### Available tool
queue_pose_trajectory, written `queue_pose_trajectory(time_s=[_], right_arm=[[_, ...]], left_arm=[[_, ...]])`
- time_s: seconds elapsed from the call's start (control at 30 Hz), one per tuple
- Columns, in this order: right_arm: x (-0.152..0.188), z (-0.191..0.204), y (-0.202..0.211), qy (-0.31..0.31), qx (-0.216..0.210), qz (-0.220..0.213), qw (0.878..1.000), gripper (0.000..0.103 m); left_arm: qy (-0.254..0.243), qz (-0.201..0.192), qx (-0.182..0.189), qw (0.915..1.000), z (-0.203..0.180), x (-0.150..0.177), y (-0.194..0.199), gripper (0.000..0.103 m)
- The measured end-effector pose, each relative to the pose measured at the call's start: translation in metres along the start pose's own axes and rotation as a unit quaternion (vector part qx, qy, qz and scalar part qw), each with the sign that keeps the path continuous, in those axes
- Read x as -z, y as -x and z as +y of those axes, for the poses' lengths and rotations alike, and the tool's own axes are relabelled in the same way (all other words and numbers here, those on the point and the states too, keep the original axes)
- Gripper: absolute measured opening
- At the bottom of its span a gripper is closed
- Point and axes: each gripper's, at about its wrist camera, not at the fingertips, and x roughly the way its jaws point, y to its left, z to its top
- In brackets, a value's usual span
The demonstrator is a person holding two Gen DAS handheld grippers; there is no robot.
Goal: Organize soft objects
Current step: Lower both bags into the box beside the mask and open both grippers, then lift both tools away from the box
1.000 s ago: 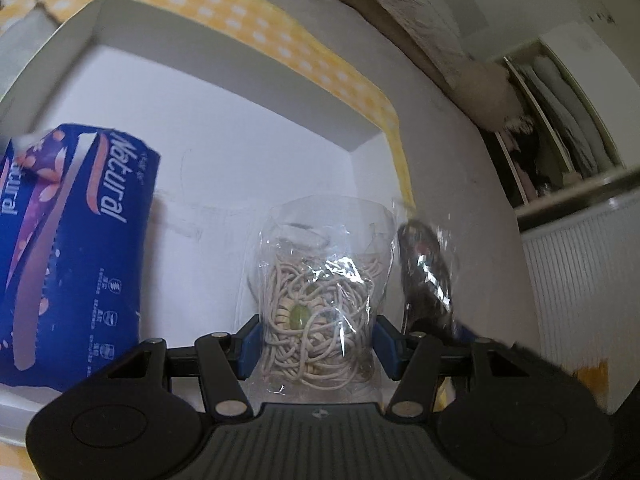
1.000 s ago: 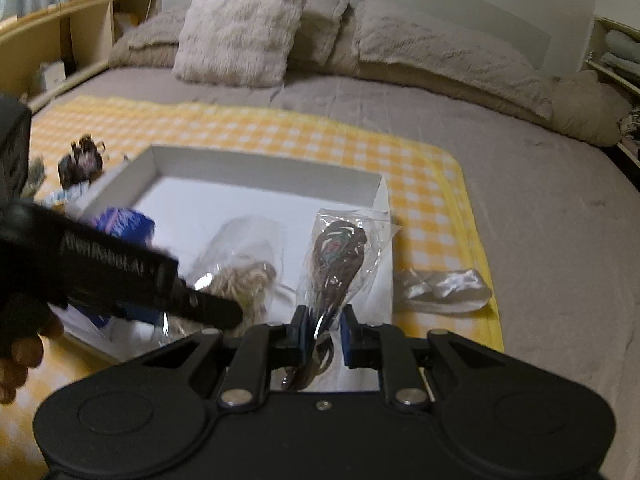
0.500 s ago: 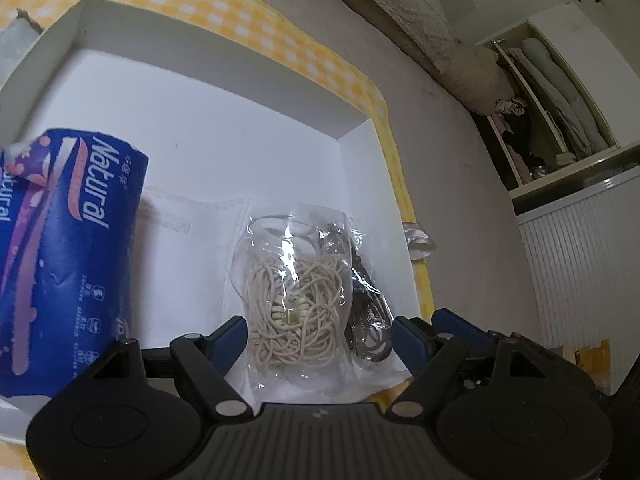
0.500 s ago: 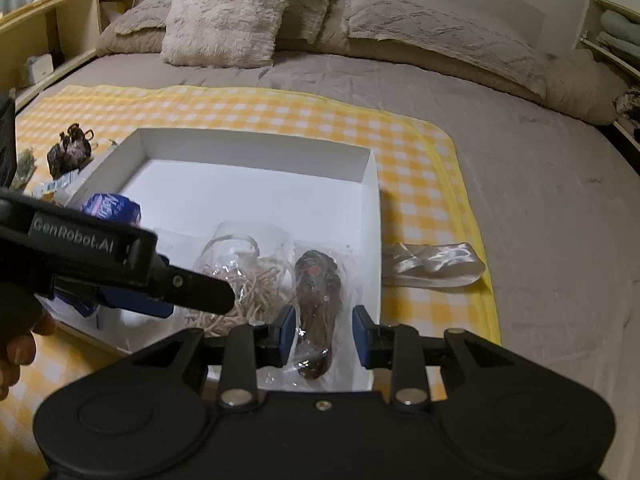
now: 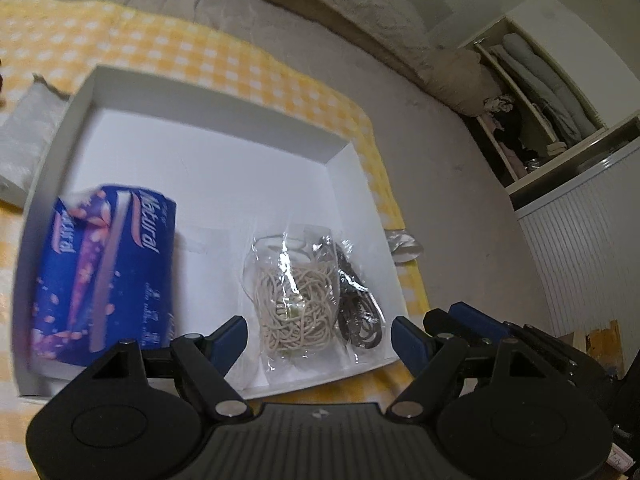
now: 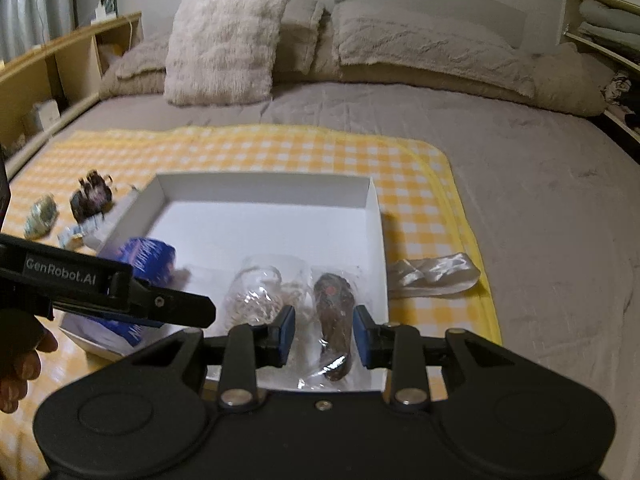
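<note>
Left wrist view: the left gripper (image 5: pixel 319 334) hangs above the near edge of a white box (image 5: pixel 216 112), its fingers spread wide and holding nothing. Inside the box, a blue pack (image 5: pixel 104 276) printed "Natural" lies at the left. To its right sits a clear bag of beige cord (image 5: pixel 296 296), and touching that bag on its right side is a clear bag of dark hair ties (image 5: pixel 358 312), close to the right wall of the box. The box rests on a yellow checked cloth (image 5: pixel 200 52) spread over the bed (image 5: pixel 440 184). A silvery ribbon (image 5: pixel 404 246) lies just outside the right wall (partly hidden by it).

Right wrist view: the right gripper (image 6: pixel 323 336) is held over the near right corner of the box (image 6: pixel 264 178), fingers parted and empty, with the dark bag (image 6: pixel 334 304) lying on the box floor between and beyond them. The cord bag (image 6: pixel 260 296) is just left of it, the blue pack (image 6: pixel 154 258) further left. The ribbon (image 6: pixel 434 276) lies on the cloth (image 6: pixel 280 148) beside the box. Left of the box sit a dark bundle (image 6: pixel 91 196) and a greenish bundle (image 6: pixel 40 216) (details blurred).
</note>
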Motion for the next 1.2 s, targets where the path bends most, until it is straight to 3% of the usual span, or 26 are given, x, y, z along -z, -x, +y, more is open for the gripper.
queue_pose_trajectory(time_s=[0.23,0.6,0.7,0.87,1.03,1.2], right_arm=[[-0.002,0.007,0.025,-0.009,-0.005,-0.029,1.0,0.042],[0.002,0.017,0.06,-0.061,-0.013,-0.058,0.996,0.051],[0.005,0.018,0.067,-0.07,-0.011,-0.064,0.995,0.066],[0.011,0.02,0.075,-0.086,-0.003,-0.067,0.994,0.077],[0.019,0.025,0.082,-0.07,0.016,-0.082,0.994,0.097],[0.024,0.027,0.086,-0.067,0.027,-0.084,0.994,0.103]], left_arm=[[-0.03,-0.024,-0.018,0.9991,-0.008,0.004,0.033,0.08],[-0.076,-0.069,-0.069,0.9923,-0.012,0.016,0.083,0.091],[-0.079,-0.078,-0.082,0.9904,-0.011,0.02,0.096,0.094],[-0.096,-0.098,-0.109,0.9845,-0.01,0.028,0.111,0.103],[-0.12,-0.115,-0.125,0.9781,-0.01,0.036,0.123,0.103],[-0.157,-0.118,-0.153,0.9686,-0.012,0.044,0.127,0.103]])
